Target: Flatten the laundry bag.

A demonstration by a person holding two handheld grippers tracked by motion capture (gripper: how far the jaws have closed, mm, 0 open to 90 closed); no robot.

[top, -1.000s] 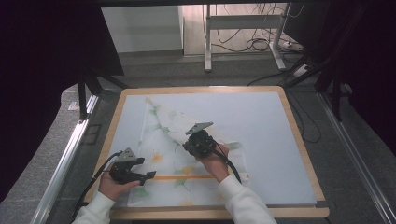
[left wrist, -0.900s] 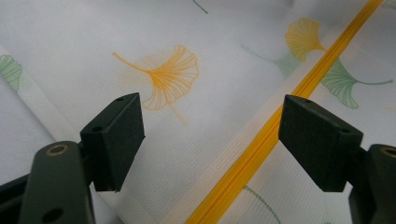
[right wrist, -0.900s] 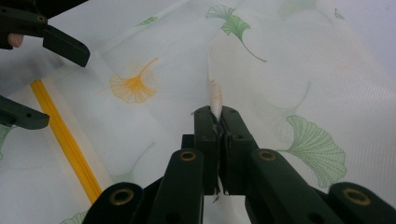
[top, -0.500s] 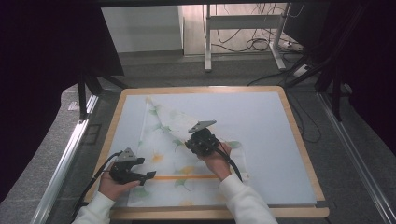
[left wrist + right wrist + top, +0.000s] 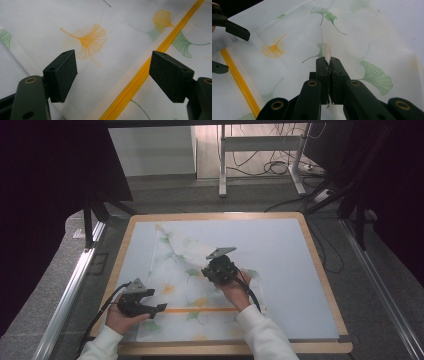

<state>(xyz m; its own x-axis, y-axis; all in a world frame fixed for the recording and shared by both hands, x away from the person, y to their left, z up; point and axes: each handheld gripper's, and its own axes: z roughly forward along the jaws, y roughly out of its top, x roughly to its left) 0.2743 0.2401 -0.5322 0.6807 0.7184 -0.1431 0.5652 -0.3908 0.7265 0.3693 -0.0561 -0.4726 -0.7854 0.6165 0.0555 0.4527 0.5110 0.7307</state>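
Pale table mat [image 5: 295, 270], pinched ginkgo-print cloth [image 5: 185, 290].

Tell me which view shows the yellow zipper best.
The left gripper view: the yellow zipper runs large and sharp between the open jaws of the left gripper. The high view shows it as a thin orange line; the right gripper view catches a short stretch.

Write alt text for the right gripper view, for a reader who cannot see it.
The right hand-held gripper is shut on a pinched fold of a white mesh bag printed with green and orange ginkgo leaves. A yellow zipper runs down the lower left, and the left hand-held gripper stands open at the left edge.
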